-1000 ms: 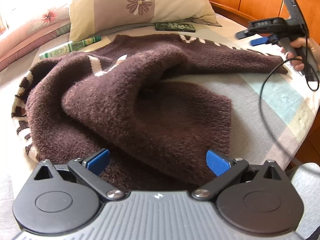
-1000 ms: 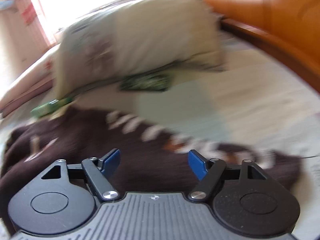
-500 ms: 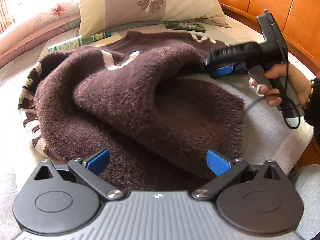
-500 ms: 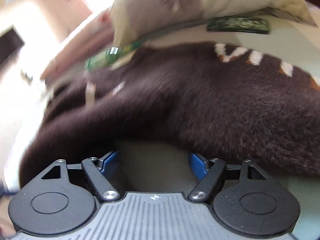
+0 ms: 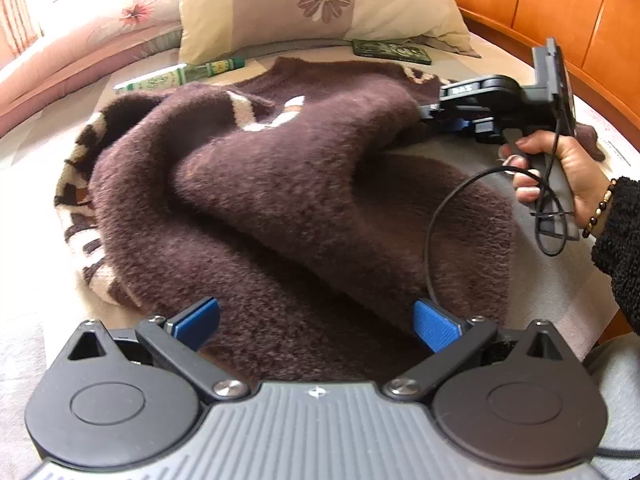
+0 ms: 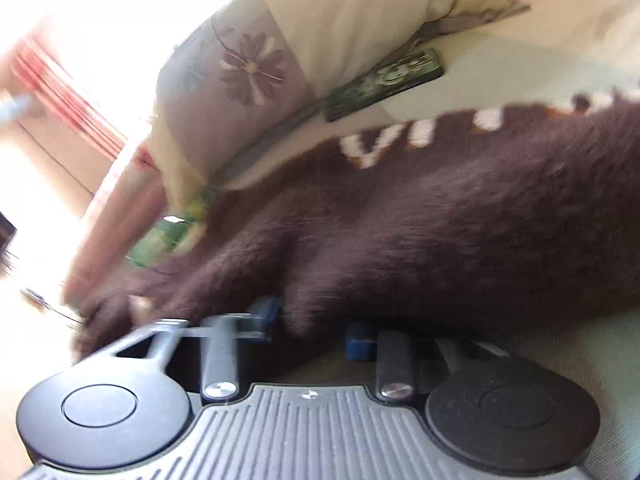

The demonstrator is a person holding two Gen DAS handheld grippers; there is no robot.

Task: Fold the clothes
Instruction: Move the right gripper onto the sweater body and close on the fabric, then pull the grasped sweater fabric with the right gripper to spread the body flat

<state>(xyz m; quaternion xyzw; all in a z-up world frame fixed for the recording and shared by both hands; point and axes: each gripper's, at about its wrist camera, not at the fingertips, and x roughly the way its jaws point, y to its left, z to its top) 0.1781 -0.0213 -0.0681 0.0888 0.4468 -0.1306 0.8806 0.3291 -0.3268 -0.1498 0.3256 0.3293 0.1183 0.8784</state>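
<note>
We see a fuzzy brown sweater [image 5: 280, 200] heaped on the bed [image 5: 36, 320], in front of the flowered pillow [image 5: 316, 4] that we take as our landmark. Our left gripper [image 5: 316, 322] hovers at the sweater's edge farthest from the pillow; its blue pads [image 5: 434, 326] stand wide apart with the fabric lying below and beyond them, and nothing is held between them. Our right gripper [image 5: 444, 122] sits at the sweater's right side, closer to the pillow, with a fold of the knit raised at its tips.

In the right wrist view the right gripper's blue pads [image 6: 360, 340] are drawn in to a narrow gap, and a tuft of sweater hangs down into that gap. The picture is smeared by motion, so it seems to us the jaws are pinching the fabric, though we cannot be certain they have closed fully on it.

The left wrist view alone shows us the hand [image 5: 560, 168] gripping the right tool's handle, a beaded bracelet [image 5: 598, 210] at the wrist, a dark fuzzy sleeve [image 5: 620, 248], and the looping black cable [image 5: 432, 220] lying across the sweater. It also shows the orange headboard [image 5: 560, 4] to the right of the pillow. Both views show the green tube [image 5: 176, 76] and the flat dark green packet [image 5: 392, 51] lying just below the pillow, beyond the sweater's far edge.
</note>
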